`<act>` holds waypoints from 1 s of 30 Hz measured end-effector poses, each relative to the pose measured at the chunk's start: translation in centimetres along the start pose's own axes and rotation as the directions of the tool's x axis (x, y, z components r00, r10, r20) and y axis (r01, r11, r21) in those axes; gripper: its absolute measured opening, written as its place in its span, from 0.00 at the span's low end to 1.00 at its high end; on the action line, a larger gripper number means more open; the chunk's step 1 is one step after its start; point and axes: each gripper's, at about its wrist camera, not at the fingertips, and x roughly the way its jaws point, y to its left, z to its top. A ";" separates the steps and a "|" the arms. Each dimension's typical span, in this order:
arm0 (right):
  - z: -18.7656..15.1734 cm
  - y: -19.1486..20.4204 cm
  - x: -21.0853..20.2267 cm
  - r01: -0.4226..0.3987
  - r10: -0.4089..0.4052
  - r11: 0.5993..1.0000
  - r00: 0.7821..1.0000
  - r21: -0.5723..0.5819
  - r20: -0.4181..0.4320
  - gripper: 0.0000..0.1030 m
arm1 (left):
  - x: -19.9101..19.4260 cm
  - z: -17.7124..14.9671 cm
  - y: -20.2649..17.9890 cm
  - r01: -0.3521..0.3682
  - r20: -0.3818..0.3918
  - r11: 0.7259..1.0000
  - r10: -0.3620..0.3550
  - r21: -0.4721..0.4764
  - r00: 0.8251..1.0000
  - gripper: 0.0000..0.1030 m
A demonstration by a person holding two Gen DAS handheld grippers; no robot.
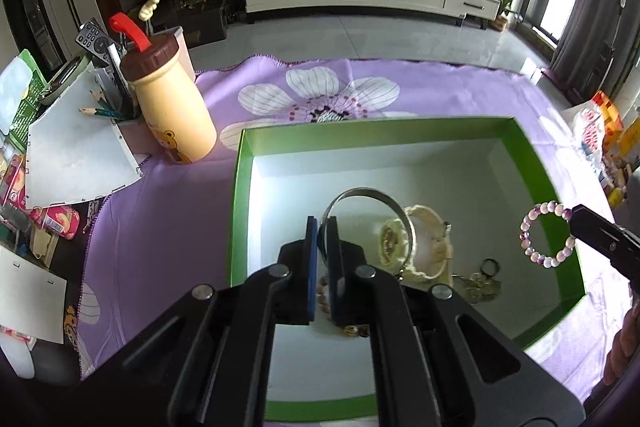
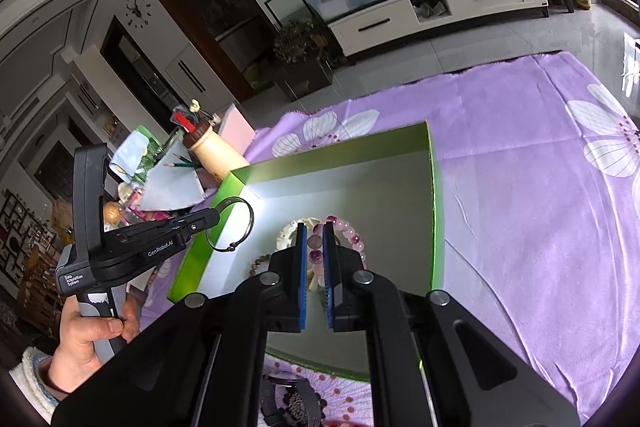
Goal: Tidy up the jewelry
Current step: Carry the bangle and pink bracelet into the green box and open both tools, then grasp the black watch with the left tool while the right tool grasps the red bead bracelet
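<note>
My left gripper [image 1: 323, 223] is shut on a thin silver bangle [image 1: 370, 193] and holds it over the green box [image 1: 239, 195] with the white floor. Seen from the right wrist, the same bangle [image 2: 249, 223] hangs at the left gripper [image 2: 214, 218] above the box's left wall. My right gripper [image 2: 315, 227] is shut on a purple bead bracelet [image 2: 354, 231] above the box [image 2: 435, 203]. From the left wrist, that bracelet [image 1: 538, 257] hangs over the box's right wall. Inside lie a cream watch [image 1: 426, 247], a gold trinket [image 1: 480, 287] and a wooden bead bracelet [image 1: 323, 291].
A purple flowered cloth [image 1: 172, 227] covers the table. A cream bottle with a brown cap [image 1: 172, 111], papers and pencils crowd the left side. Snack packets [image 1: 600, 135] sit at the right edge. A black watch [image 2: 296, 403] lies on the cloth just before the box.
</note>
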 end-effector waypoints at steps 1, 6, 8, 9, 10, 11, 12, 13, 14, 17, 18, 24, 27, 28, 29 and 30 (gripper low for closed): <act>0.0 -0.1 0.4 0.005 -0.005 1.000 1.000 0.001 -0.005 0.07 | 0.4 0.0 -0.1 -0.008 -0.007 1.000 0.008 0.004 1.000 0.04; 0.0 -0.7 1.3 0.020 -0.020 1.000 1.000 0.004 -0.015 0.07 | 1.6 0.0 -0.2 -0.033 -0.018 0.999 0.033 0.019 0.999 0.04; 0.1 -0.7 1.6 0.027 -0.027 1.000 0.999 0.002 -0.018 0.07 | 1.9 0.0 -0.2 -0.038 -0.020 0.999 0.038 0.021 0.999 0.04; 0.1 -0.7 1.8 0.031 -0.031 1.000 0.999 0.002 -0.020 0.07 | 2.1 0.1 -0.2 -0.041 -0.021 0.999 0.041 0.023 0.999 0.04; 0.2 -0.8 1.9 0.033 -0.033 0.999 0.999 0.002 -0.022 0.07 | 2.2 0.1 -0.2 -0.042 -0.021 0.999 0.043 0.023 0.999 0.05; 0.3 -0.8 2.1 0.037 -0.037 0.999 0.999 0.001 -0.024 0.07 | 2.2 0.1 -0.3 -0.043 -0.022 0.999 0.043 0.023 0.999 0.06; 0.3 -0.8 2.2 0.041 -0.041 0.999 0.999 -0.001 -0.026 0.07 | 2.3 0.2 -0.4 -0.042 -0.023 0.999 0.042 0.023 0.999 0.06; 0.3 -0.8 2.4 0.047 -0.047 0.999 0.998 -0.002 -0.030 0.07 | 2.3 0.2 -0.4 -0.038 -0.026 0.999 0.038 0.023 0.999 0.07; 0.2 -0.8 2.5 0.051 -0.051 0.999 0.998 -0.002 -0.037 0.07 | 2.3 0.3 -0.5 -0.040 -0.024 0.999 0.041 0.026 0.999 0.07; 0.1 -0.8 2.6 0.047 -0.046 0.999 0.998 0.006 -0.042 0.11 | 2.2 0.3 -0.7 -0.040 -0.018 0.999 0.040 0.036 0.999 0.07; 0.1 -0.7 2.5 0.047 -0.047 0.999 0.998 0.004 -0.039 0.11 | 2.1 0.3 -0.8 -0.037 -0.016 0.999 0.038 0.037 0.999 0.07; -0.1 -0.3 1.9 0.034 -0.034 0.999 0.999 -0.011 -0.031 0.11 | 1.1 0.1 -1.1 -0.020 0.003 0.999 0.020 0.037 1.000 0.25; -0.4 0.0 1.6 0.035 -0.035 0.999 0.999 -0.025 -0.034 0.17 | 0.1 -0.1 -1.4 -0.005 0.018 0.999 0.004 0.036 1.000 0.32; -0.5 0.1 1.4 0.034 -0.035 0.999 0.999 -0.029 -0.035 0.23 | -0.2 -0.2 -1.5 0.001 0.023 0.999 -0.001 0.036 1.000 0.36; -0.6 0.2 1.3 0.034 -0.035 0.999 0.999 -0.032 -0.033 0.25 | -0.5 -0.3 -1.6 0.003 0.028 0.999 -0.004 0.037 1.000 0.40; -0.8 0.4 1.0 0.033 -0.034 0.999 0.999 -0.036 -0.030 0.25 | -1.0 -0.5 -1.7 0.009 0.037 0.999 -0.010 0.036 0.999 0.41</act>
